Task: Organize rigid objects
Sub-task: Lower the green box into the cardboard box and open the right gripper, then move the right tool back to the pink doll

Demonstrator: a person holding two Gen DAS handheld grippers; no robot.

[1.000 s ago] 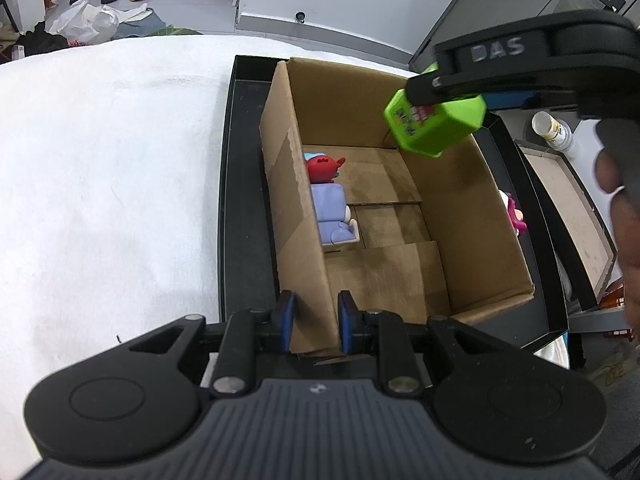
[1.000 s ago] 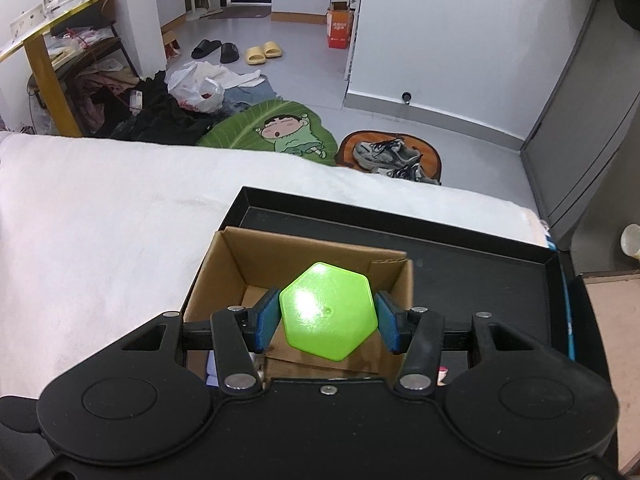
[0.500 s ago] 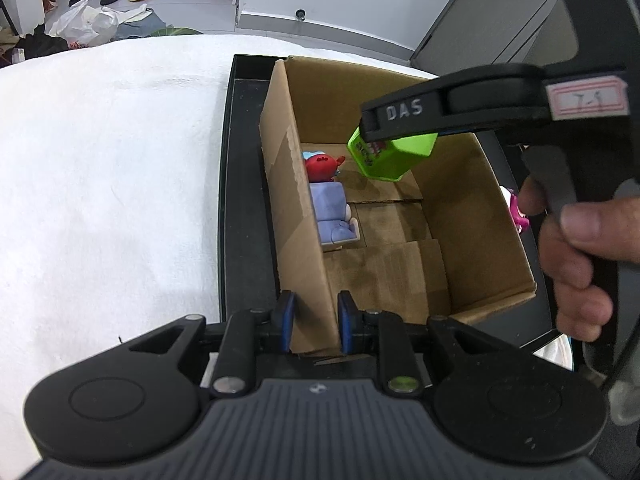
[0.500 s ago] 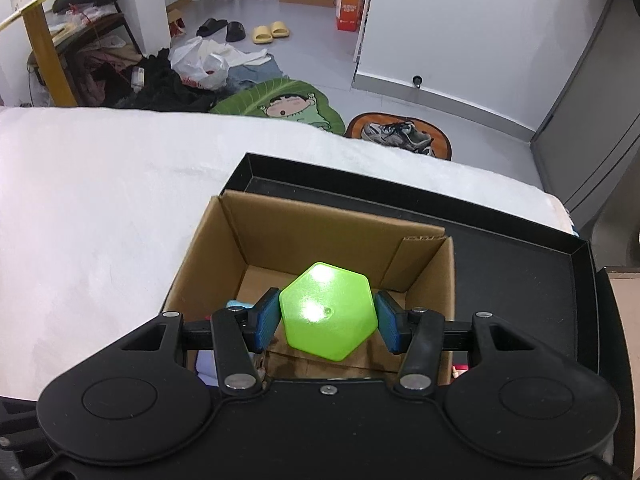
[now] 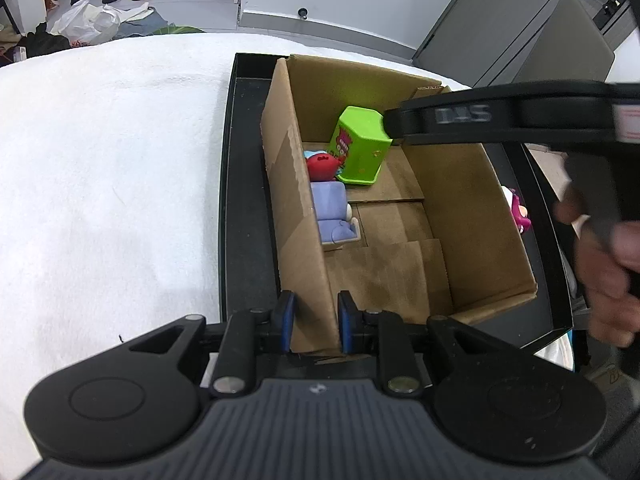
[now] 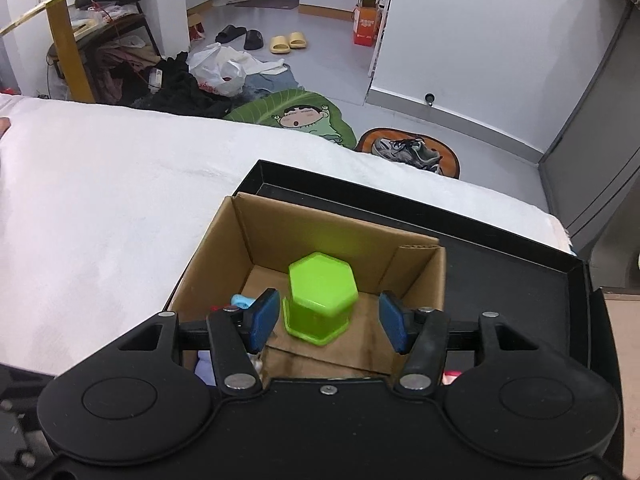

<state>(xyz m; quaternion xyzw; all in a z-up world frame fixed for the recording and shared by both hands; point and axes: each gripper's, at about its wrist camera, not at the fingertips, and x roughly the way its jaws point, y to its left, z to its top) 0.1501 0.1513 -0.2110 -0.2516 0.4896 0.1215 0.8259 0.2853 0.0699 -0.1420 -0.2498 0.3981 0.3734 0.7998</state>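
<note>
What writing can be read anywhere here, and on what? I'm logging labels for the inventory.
"DAS": raised letters, blurred, on the side of the right gripper, seen in the left wrist view.
White sticker with a red border on that same gripper: writing too blurred to read.
Pink and white print on the side of the green hexagonal box: too small to read.
Orange carton on the floor: print too small to read.
</note>
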